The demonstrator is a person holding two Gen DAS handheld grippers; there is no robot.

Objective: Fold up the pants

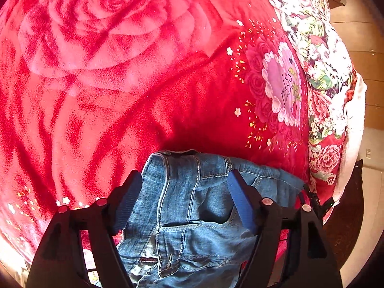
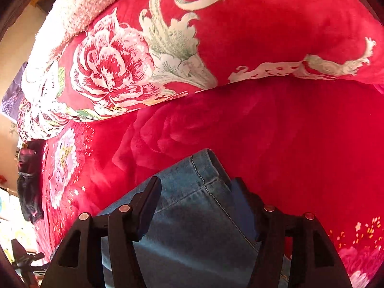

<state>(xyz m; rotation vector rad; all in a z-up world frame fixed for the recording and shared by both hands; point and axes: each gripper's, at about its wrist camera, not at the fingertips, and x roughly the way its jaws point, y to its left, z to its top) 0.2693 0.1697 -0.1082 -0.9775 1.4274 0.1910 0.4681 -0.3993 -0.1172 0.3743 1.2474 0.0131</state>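
Black arms of the left gripper stood nearest, its blue-padded fingers spread wide over the folded jeans, which lay under and between them with the pads not pressing on the denim, the waistband and pocket seams just beyond the tips. Likewise the right gripper had its fingers parted with one end of the jeans lying loose between them, a stitched hem reaching just past the tips. Beyond both pairs of fingers spread the red rose-patterned blanket, and farther still a flowered quilt lay bunched along its edge.
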